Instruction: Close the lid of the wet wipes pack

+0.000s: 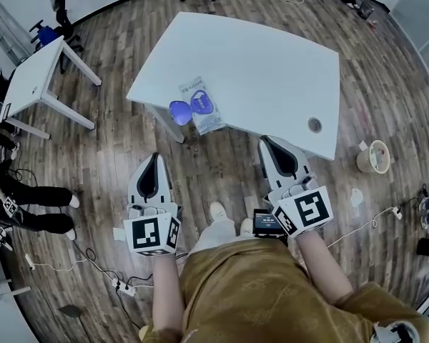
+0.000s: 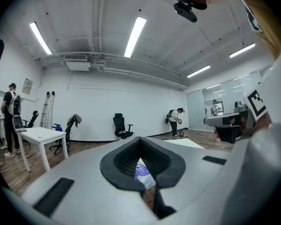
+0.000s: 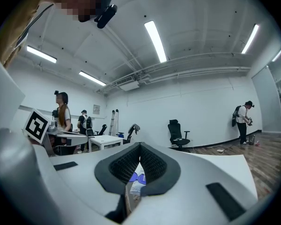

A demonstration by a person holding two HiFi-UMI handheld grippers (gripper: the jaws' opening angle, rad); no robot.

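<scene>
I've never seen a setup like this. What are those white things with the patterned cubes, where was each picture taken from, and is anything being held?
There is no robot here. A person stands with a hand-held gripper in each hand: the left gripper and the right gripper. The cubes with square markers are part of them. The head view comes from a camera on the person's head, looking steeply down. The two gripper views come from cameras riding on each gripper, looking along its jaws. On the white table, near its front edge, lies a wipes pack with its lid flipped open. Both grippers' jaws are together and hold nothing; the pack only shows beyond them, out of reach.
</scene>
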